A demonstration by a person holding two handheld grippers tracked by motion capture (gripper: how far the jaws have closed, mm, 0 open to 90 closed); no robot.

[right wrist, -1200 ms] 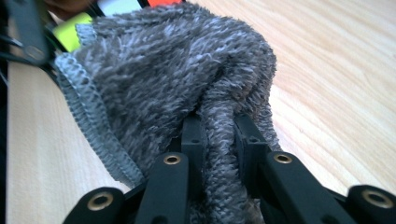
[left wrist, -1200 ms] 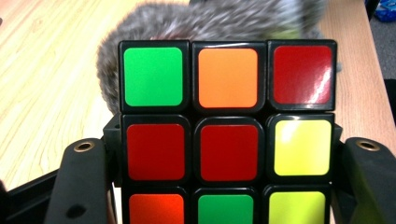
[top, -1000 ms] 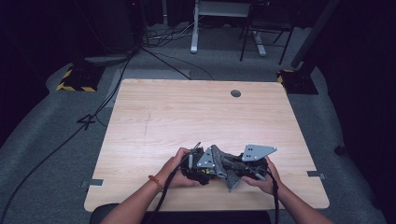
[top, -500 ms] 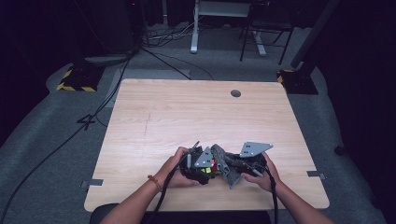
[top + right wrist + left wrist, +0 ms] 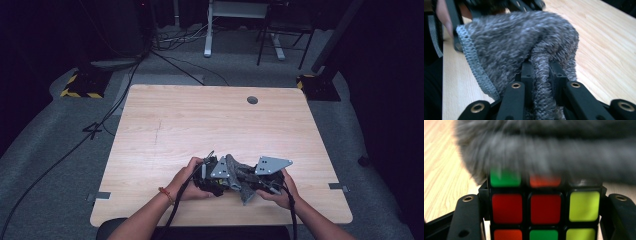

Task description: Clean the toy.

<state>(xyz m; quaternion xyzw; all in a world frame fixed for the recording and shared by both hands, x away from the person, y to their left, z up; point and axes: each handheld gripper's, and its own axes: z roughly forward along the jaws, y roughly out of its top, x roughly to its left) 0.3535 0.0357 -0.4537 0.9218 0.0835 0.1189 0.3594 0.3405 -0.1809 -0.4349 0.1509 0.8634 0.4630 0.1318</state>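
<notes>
Right now your left gripper (image 5: 544, 220) clamps the colour cube (image 5: 544, 208) by its sides, low over the near table (image 5: 200, 125) edge. Your right gripper (image 5: 540, 75) pinches a fold of grey cloth (image 5: 519, 47), which lies over the cube's top.

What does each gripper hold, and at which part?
The left gripper clamps a puzzle cube by two opposite sides. The right gripper pinches a fold of the grey cloth.
</notes>
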